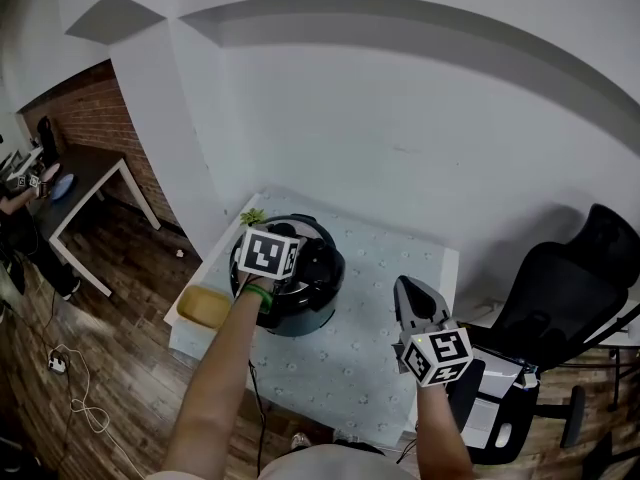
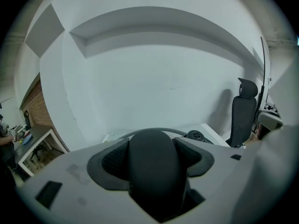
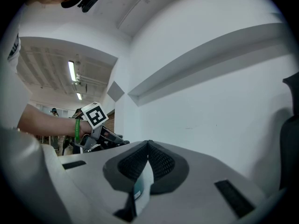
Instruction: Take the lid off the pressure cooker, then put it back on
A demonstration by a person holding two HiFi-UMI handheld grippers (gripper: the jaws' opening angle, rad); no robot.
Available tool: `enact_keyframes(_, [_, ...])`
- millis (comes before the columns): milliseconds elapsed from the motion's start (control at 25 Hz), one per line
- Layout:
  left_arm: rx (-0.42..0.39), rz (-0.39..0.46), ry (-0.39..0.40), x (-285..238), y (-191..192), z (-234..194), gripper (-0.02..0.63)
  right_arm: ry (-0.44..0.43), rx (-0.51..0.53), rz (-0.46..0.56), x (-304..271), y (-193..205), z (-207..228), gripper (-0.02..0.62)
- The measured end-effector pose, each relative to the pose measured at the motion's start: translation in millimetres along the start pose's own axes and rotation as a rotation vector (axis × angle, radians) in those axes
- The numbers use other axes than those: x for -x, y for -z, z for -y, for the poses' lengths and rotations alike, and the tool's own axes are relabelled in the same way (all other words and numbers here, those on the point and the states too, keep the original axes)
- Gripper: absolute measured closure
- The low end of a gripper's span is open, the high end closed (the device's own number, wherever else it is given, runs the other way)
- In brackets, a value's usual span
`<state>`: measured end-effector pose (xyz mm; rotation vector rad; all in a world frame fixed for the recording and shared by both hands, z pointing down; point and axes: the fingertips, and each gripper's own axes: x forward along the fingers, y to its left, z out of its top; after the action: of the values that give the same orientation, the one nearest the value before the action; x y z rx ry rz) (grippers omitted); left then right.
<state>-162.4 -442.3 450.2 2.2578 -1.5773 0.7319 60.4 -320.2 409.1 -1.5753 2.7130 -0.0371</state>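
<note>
Two units are in view. The left hand-held gripper (image 2: 152, 148) clamps its pads on the dark rounded lid handle (image 2: 154, 181) of the black round pressure cooker (image 1: 300, 316), which stands on the pale patterned surface (image 1: 350, 363). The black lid (image 1: 322, 258) appears seated. Judged step: grasp secured; the next move calls for a twist and a straight lift. The right hand-held gripper (image 3: 148, 148) is closed on nothing, well apart. The left hand-held gripper hides the lid's lock, so removal and refitting cannot be told apart.

Head view looks down; gripper views share the wall (image 2: 168, 73)
</note>
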Motion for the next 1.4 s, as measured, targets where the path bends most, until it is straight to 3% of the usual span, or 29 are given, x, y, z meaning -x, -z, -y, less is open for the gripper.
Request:
enact_keyframes(360, [-0.093,0.002,0.136,-1.4,0.7,7.9,0.302,-0.038,0.012,-0.012,-4.1,1.4,6.0,0.595])
enact_keyframes(760, [-0.285,0.013,0.411,4.1,5.5,22.9,0.302,0.021,0.039,-0.015,-1.9,-2.7,-1.2,0.595])
enact_keyframes(960, [-0.285,0.028,0.417,3.1,2.7,23.8,0.302,0.059,0.042,-0.021,1.6,-1.5,-4.8,0.595])
enact_keyframes(1400, [-0.247,0.022,0.341,3.1,0.8,19.1,0.316,0.083,0.043,-0.005,7.4,-7.5,-9.3,0.595])
